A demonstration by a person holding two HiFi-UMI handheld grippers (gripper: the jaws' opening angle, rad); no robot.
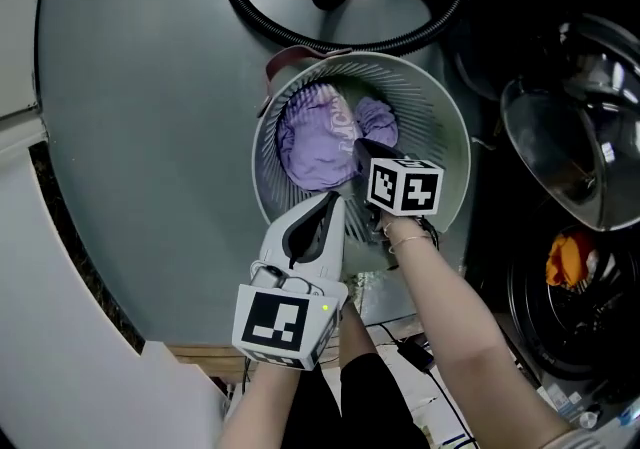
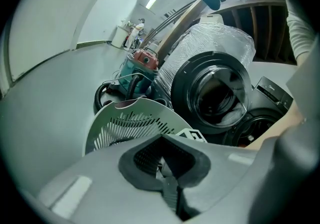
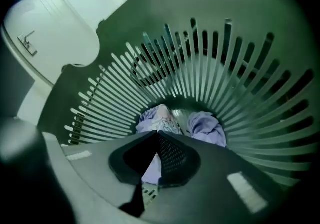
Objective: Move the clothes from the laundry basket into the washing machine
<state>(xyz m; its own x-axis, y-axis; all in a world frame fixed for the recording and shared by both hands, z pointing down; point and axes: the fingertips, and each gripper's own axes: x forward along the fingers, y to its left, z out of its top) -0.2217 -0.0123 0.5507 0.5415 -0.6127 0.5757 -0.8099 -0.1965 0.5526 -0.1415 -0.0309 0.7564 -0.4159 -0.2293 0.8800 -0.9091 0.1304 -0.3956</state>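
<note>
**Right claw at the heap, jaws closed**

The lavender clothes (image 1: 310, 142) lay in the bottom of the slatted laundry basket (image 1: 461, 152) as two lumps, the larger to the left and a smaller one just beside it on the right.

The right gripper (image 1: 358, 149) was down inside the basket. Its tips were drawn together at the right edge of the larger lump, pointing down along the basket's axis. In the right gripper view, cloth showed just beyond the tips and through the slot behind them (no fold seen pinched).

The left gripper (image 1: 330, 199) hung over the near rim, also closed and holding nothing, so it was farther from the heap.

Judgement: the right claw was the nearer one. It would have to open, then advance slightly left and down into the larger lump.

The washing machine (image 1: 572, 312) stood open on the person's right, with something orange (image 1: 565, 259) in the drum.
</note>
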